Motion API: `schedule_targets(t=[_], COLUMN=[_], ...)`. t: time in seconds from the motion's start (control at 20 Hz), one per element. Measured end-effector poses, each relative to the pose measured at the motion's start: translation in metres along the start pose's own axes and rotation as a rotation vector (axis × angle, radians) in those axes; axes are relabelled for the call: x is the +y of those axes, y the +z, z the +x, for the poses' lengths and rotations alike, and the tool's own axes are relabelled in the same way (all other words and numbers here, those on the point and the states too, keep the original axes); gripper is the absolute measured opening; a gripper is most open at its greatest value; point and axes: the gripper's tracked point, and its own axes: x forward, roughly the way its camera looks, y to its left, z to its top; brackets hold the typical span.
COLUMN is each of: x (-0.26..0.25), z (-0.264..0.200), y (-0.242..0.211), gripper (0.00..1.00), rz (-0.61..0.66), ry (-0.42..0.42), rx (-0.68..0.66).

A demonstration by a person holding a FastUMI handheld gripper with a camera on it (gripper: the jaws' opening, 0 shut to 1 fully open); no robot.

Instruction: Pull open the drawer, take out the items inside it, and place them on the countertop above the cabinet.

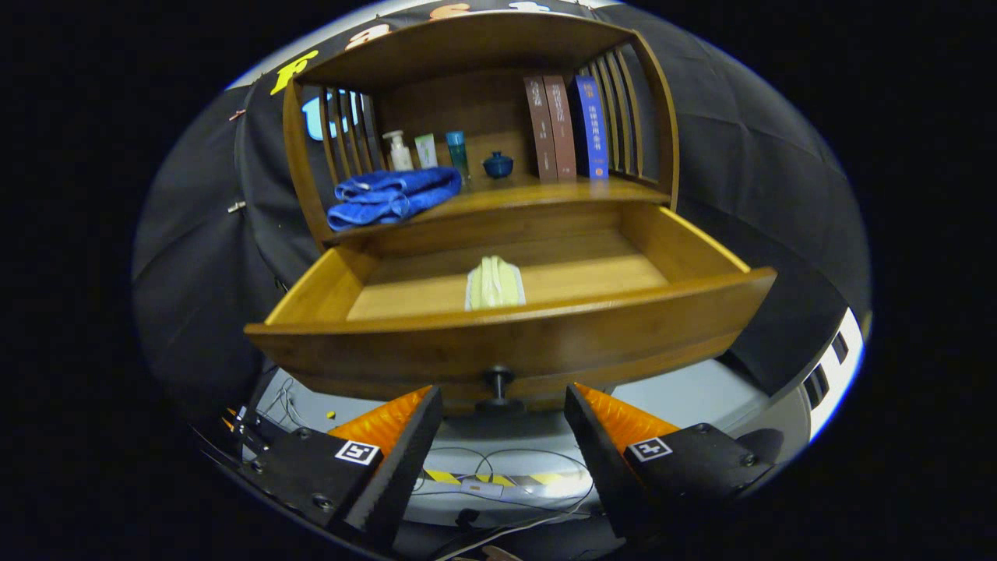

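Wooden drawer [514, 343] stands pulled out before you; a pale folded cloth [494, 284] lies on its floor near the front wall. Your gripper [502, 425] is spread wide, grasping nothing, its fingers flanking the knob [498, 387]. A blue towel [392, 196] rests on the countertop [545, 195] above.

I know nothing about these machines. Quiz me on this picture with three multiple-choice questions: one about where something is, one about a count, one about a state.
1. Where does the pale folded cloth lie?
A. on the countertop
B. inside the drawer
C. on the books

2. How many books stand on the countertop?
A. one
B. three
C. five

3. How are the tongs?
A. open, either side of the knob
B. shut on the knob
C. shut on the blue towel

Answers: 1 B, it rests on the drawer floor. 2 B, two brown and one blue. 3 A, both fingers stand clear of the knob.
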Motion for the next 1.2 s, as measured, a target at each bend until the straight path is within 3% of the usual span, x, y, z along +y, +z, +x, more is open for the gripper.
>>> schedule_targets(t=[0.15, 0.5, 0.7, 1.0, 1.2], x=[0.022, 0.027, 0.021, 0.011, 0.004], z=[0.008, 0.104, 0.162, 0.210, 0.222], y=[0.053, 0.108, 0.103, 0.073, 0.054], gripper=[1.00, 0.99, 1.00, 0.97, 0.86], rz=[0.021, 0.002, -0.048, -0.030, -0.061], ry=[0.087, 0.082, 0.037, 0.012, -0.018], rx=[-0.037, 0.130, 0.265, 0.442, 0.543])
